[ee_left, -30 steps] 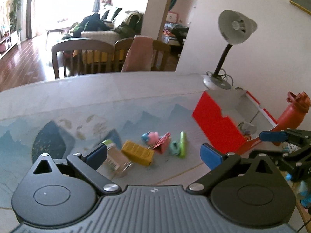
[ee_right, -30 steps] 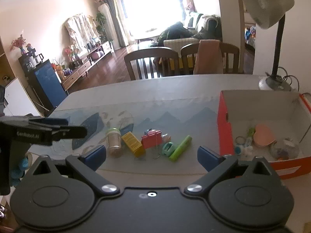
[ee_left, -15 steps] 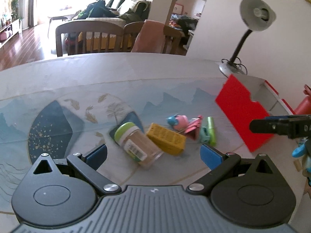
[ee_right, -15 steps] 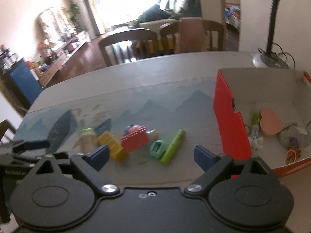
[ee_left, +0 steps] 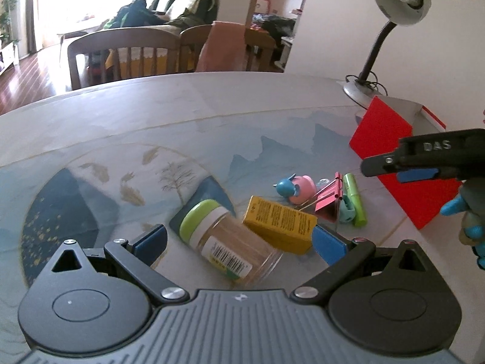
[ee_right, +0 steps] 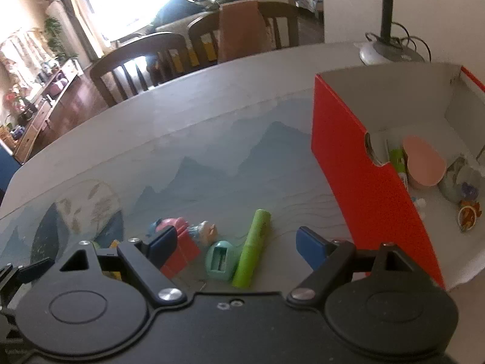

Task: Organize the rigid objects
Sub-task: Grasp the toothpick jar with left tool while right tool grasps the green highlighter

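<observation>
A clear jar with a green lid lies on its side on the table mat, and my left gripper hangs open around it with the pads off it. A yellow box lies against its right pad. Further right sit a blue-and-pink toy, a pink binder clip, a teal sharpener and a green marker. My right gripper hovers over the sharpener and marker, jaws closing but still wide, pads touching nothing. A red block sits by its left finger.
An open red box stands to the right with a pink heart-shaped case and small items inside. A desk lamp stands behind it. Chairs line the far table edge. The right gripper's fingers reach into the left wrist view.
Both grippers have come down closer to the table. The left one now straddles the jar; the right one has swung over the sharpener and marker, and its jaws have narrowed a little.
</observation>
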`<action>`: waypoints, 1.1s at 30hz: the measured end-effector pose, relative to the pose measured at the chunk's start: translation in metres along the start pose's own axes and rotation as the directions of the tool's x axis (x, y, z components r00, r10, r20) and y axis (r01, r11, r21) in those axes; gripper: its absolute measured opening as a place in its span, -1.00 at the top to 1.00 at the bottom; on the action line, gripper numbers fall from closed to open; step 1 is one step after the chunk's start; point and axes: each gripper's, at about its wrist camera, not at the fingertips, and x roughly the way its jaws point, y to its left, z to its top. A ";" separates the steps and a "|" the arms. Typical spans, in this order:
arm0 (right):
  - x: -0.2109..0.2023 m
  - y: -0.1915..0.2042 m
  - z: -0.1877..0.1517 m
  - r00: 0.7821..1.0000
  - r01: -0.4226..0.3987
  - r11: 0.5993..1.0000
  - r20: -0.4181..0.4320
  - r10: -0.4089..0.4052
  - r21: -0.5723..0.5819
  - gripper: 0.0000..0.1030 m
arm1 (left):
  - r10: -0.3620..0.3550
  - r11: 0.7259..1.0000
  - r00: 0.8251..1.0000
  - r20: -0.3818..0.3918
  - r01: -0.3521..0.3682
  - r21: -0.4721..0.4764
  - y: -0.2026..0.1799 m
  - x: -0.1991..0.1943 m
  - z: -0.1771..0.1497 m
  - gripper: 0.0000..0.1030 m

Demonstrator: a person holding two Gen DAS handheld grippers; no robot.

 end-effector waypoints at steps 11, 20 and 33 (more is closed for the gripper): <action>0.030 0.003 0.007 0.998 0.039 0.998 -0.052 -0.037 0.039 -0.33 | -0.009 0.999 1.000 -0.011 0.009 0.036 0.005 0.023 0.002 -0.99; 0.047 0.003 0.006 0.994 0.076 0.997 -0.087 -0.073 0.029 -0.16 | -0.045 0.996 0.999 -0.014 0.046 0.082 0.006 0.033 -0.004 -0.99; 0.046 0.002 -0.004 0.991 0.100 0.995 -0.087 -0.100 -0.004 0.35 | 0.004 0.991 1.000 0.022 -0.007 0.137 -0.004 0.035 -0.014 -0.97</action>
